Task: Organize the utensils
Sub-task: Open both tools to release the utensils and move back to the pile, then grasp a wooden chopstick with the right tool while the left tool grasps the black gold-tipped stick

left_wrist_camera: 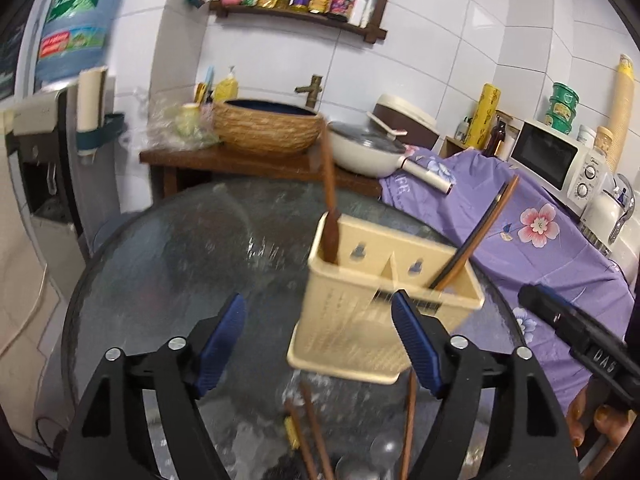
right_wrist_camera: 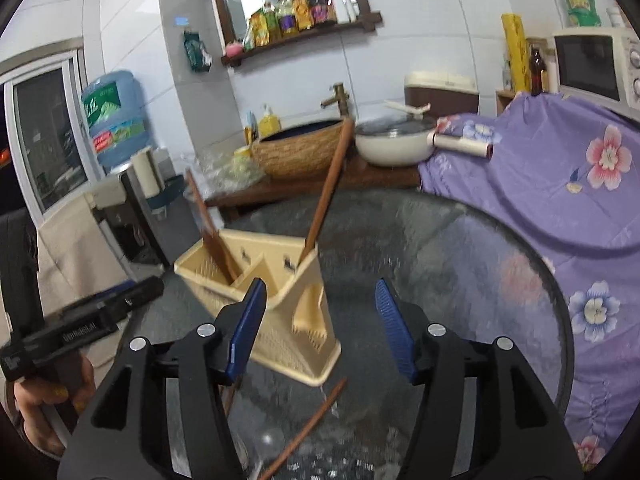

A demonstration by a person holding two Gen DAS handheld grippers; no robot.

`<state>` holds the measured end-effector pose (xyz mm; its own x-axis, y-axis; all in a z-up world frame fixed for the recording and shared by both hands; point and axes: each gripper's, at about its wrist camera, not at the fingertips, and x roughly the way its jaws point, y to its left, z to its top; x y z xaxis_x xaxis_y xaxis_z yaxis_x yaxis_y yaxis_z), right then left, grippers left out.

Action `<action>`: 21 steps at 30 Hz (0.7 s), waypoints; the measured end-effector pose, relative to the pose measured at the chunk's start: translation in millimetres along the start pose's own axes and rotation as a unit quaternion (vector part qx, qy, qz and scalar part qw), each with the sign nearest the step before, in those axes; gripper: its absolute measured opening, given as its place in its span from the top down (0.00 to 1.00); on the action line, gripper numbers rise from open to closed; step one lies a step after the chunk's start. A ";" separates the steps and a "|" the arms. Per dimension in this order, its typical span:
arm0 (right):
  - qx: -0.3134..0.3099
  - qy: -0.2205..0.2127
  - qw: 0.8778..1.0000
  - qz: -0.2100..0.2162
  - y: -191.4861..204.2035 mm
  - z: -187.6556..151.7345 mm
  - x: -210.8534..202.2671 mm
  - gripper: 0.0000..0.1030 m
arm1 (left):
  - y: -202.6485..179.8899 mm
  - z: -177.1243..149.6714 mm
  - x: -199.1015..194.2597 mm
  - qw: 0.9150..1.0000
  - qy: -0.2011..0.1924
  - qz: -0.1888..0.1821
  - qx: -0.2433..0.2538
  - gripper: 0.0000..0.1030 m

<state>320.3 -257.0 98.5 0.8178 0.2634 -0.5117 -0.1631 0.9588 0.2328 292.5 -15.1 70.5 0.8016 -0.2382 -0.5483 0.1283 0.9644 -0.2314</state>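
Note:
A beige two-compartment utensil holder (left_wrist_camera: pixel 360 312) (right_wrist_camera: pixel 280 304) stands on the round glass table (left_wrist_camera: pixel 180 248) (right_wrist_camera: pixel 460 248). One brown wooden utensil (left_wrist_camera: pixel 330 208) (right_wrist_camera: pixel 210 232) stands in its left compartment and another (left_wrist_camera: pixel 476 240) (right_wrist_camera: pixel 326 196) leans in the right one. Loose brown chopsticks (left_wrist_camera: pixel 316 436) (right_wrist_camera: pixel 310 424) lie on the table in front of the holder, beside a clear spoon (left_wrist_camera: pixel 384 450) (right_wrist_camera: pixel 270 440). My left gripper (left_wrist_camera: pixel 320 340) is open and empty, just in front of the holder. My right gripper (right_wrist_camera: pixel 322 328) is open and empty, to the holder's right.
Behind the table a wooden counter (left_wrist_camera: pixel 240 160) carries a wicker basin (left_wrist_camera: pixel 268 128), a white lidded pan (left_wrist_camera: pixel 368 148) and a faucet (left_wrist_camera: pixel 310 88). A purple floral cloth (left_wrist_camera: pixel 540 232) covers the right side. A microwave (left_wrist_camera: pixel 556 160) and a water dispenser (left_wrist_camera: pixel 48 152) stand further off.

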 end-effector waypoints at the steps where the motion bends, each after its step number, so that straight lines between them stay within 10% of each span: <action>1: -0.004 0.010 1.000 0.000 0.4 -7.1 1.6 0.44 | 4.9 -8.8 -0.4 1.000 0.007 0.005 -0.002 0.28; 21: -0.010 0.187 0.982 -0.016 5.2 -113.9 68.0 0.44 | 43.8 -112.1 28.3 0.991 0.128 0.039 -0.009 0.45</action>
<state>312.2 -222.0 -29.3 0.5630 0.2495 -0.7879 -0.1536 0.9683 0.1969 255.3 7.6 -45.3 0.6344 -0.1865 -0.7502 0.0593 0.9793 -0.1934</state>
